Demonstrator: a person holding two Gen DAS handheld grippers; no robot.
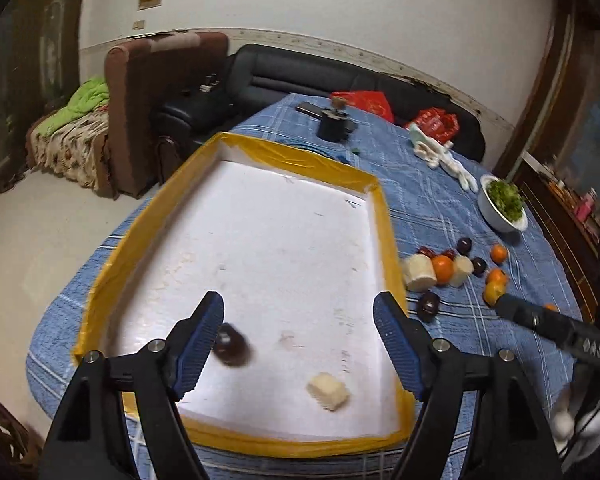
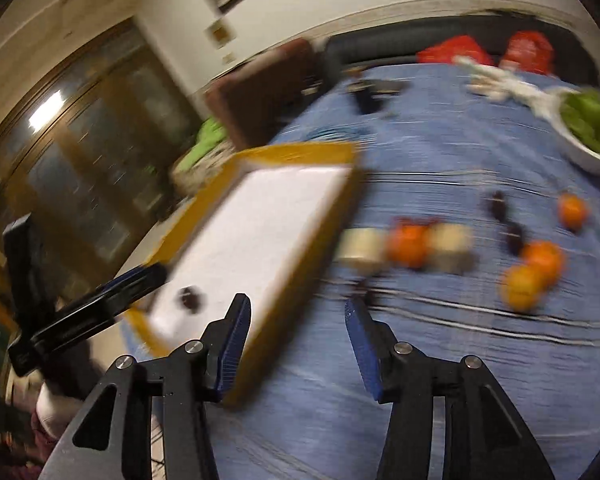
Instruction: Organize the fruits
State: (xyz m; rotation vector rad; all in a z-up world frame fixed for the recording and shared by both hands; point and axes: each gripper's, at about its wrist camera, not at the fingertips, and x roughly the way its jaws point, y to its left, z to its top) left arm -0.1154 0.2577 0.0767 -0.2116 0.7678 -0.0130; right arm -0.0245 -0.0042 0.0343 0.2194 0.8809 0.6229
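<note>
Mid-sort: dark plum (image 1: 231, 345) and white chunk (image 1: 328, 391) lying in tray (image 1: 236, 142), lower frame. Both grippers' fingers wide, empty. Next: fetching oranges (image 1: 443, 268) at right.

Left wrist view sits close above the near end of the yellow-rimmed tray (image 1: 388, 240), looking down its length toward the far wall. Right wrist view, motion-blurred, looks from right of the tray (image 2: 324, 236), tilted. Both share the tray.

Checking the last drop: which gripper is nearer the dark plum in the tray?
Left. The left gripper hovers open right over the dark plum in the tray; the right gripper is open outside the tray.
</note>
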